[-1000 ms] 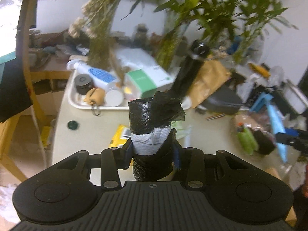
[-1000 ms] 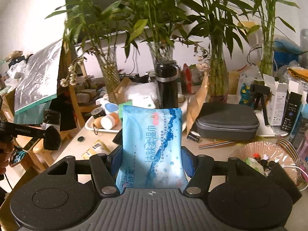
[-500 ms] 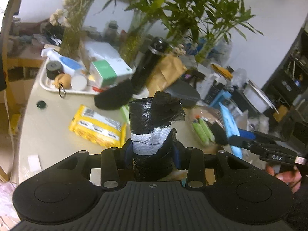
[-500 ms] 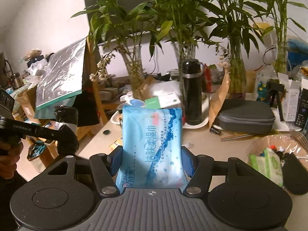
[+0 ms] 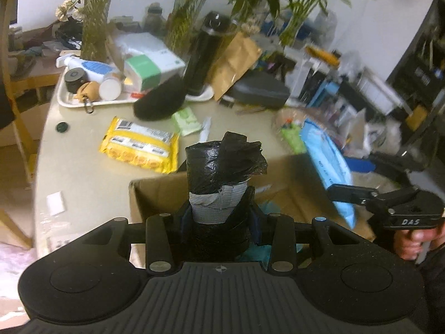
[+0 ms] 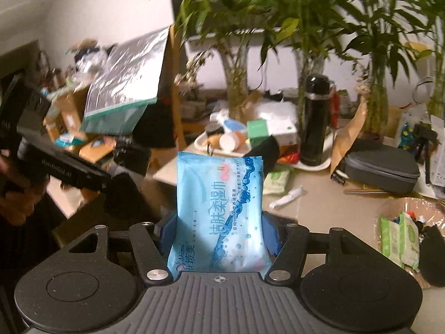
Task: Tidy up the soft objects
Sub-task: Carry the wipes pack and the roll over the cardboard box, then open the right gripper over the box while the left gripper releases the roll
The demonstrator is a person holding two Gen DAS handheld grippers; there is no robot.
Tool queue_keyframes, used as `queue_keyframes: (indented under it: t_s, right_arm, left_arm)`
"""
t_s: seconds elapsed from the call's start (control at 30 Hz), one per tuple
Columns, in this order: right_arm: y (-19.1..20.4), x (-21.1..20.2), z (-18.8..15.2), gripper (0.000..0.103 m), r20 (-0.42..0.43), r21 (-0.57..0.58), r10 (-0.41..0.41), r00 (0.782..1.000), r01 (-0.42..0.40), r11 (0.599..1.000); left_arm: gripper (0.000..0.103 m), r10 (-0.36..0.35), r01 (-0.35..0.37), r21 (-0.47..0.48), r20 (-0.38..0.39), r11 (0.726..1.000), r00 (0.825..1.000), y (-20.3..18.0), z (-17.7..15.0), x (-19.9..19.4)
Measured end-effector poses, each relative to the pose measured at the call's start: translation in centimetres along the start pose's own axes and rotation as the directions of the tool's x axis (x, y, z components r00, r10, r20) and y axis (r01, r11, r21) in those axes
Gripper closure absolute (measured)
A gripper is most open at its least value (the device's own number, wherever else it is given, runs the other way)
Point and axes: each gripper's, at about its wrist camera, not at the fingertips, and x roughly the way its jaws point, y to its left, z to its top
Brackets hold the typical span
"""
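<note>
Black bin-bag roll and blue wet-wipe pack, both poised at the cardboard box

Left gripper [image 5: 219, 217] fingers clamp a black bin-bag roll [image 5: 219, 183] above the open cardboard box [image 5: 155, 194] at the tabletop's near edge; right gripper [image 6: 219, 235] fingers clamp a blue wet-wipe pack [image 6: 222, 214], marked "Shumei" with Chinese lettering. Best to lower each inside the box walls before letting go. "DAS" shows on the right gripper's body. Farther out, a yellow tissue pack [image 5: 140, 144] lies on the tabletop.
</note>
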Motion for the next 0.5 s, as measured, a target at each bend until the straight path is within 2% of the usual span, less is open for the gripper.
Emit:
queue_keyframes:
  t_s: [0.27, 0.37, 0.43, 0.5]
  right_arm:
    - [0.6, -0.3, -0.8, 0.038, -0.048, -0.030, 0.046, 0.998, -0.048, 0.998]
    - [0.7, -0.1, -1.0, 0.036, -0.073, -0.029, 0.062, 0.995, -0.065, 0.997]
    - [0.9, 0.4, -1.2, 0.030, -0.112, -0.032, 0.062, 0.992, -0.066, 0.997]
    - [1.2, 0.6, -1.3, 0.016, -0.131, -0.048, 0.058, 0.990, -0.064, 0.997]
  left_arm:
    - [0.063, 0.097, -0.091, 0.066, -0.085, 0.994, 0.992, -1.9, -0.4, -0.6]
    - [0.063, 0.110, -0.103, 0.068, -0.109, 0.992, 0.988, -2.4, -0.4, -0.6]
    - [0.063, 0.126, -0.117, 0.072, -0.139, 0.991, 0.982, -2.6, -0.6, -0.5]
    - [0.062, 0.147, -0.134, 0.087, -0.166, 0.987, 0.975, -2.8, -0.8, -0.1]
